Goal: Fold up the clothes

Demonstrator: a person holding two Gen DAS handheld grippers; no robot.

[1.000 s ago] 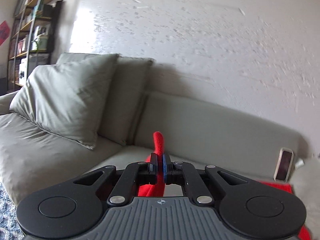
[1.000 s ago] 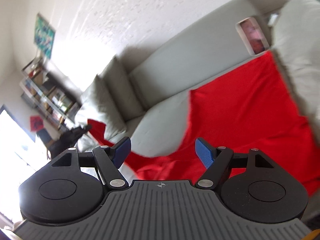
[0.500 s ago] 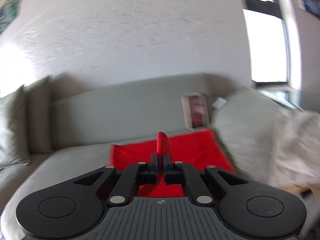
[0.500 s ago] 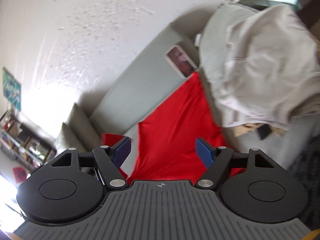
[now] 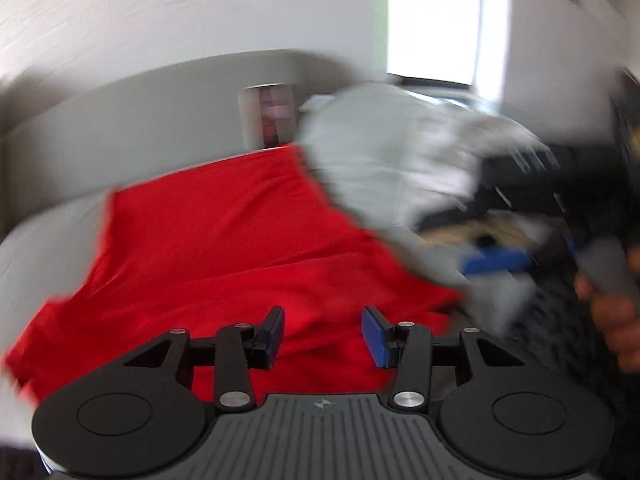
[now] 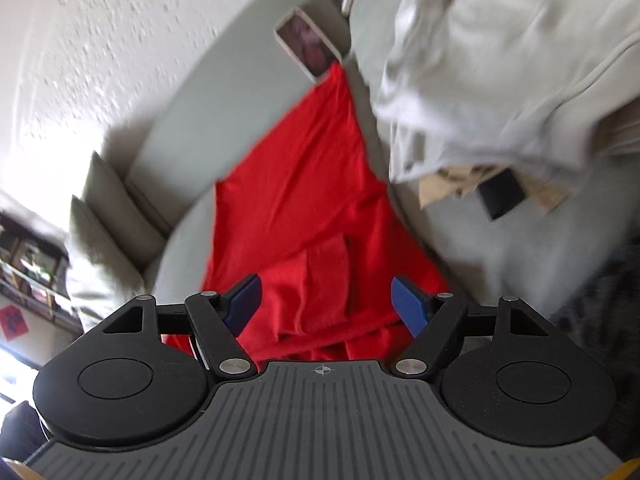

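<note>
A red garment [image 5: 224,240] lies spread on the grey sofa seat [image 5: 48,236], folded over on itself so that one layer rests on another; it also fills the middle of the right wrist view as the red garment [image 6: 304,200]. My left gripper [image 5: 322,332] hangs just above its near edge, open, with nothing between the blue pads. My right gripper [image 6: 326,300] is open too, over the garment's near folded part. The left wrist view is blurred by motion.
A heap of pale grey clothes [image 6: 500,60] sits on the sofa to the right of the red garment, over some tan and dark items [image 6: 500,196]. A phone [image 6: 308,46] leans on the backrest. A hand [image 5: 616,320] holds the other gripper at right. Cushions [image 6: 108,216] lie left.
My left gripper was shut on the red cloth; it has swung right and let go, now open. The carried edge now lies folded on the garment. The right gripper stayed open and swung right.
</note>
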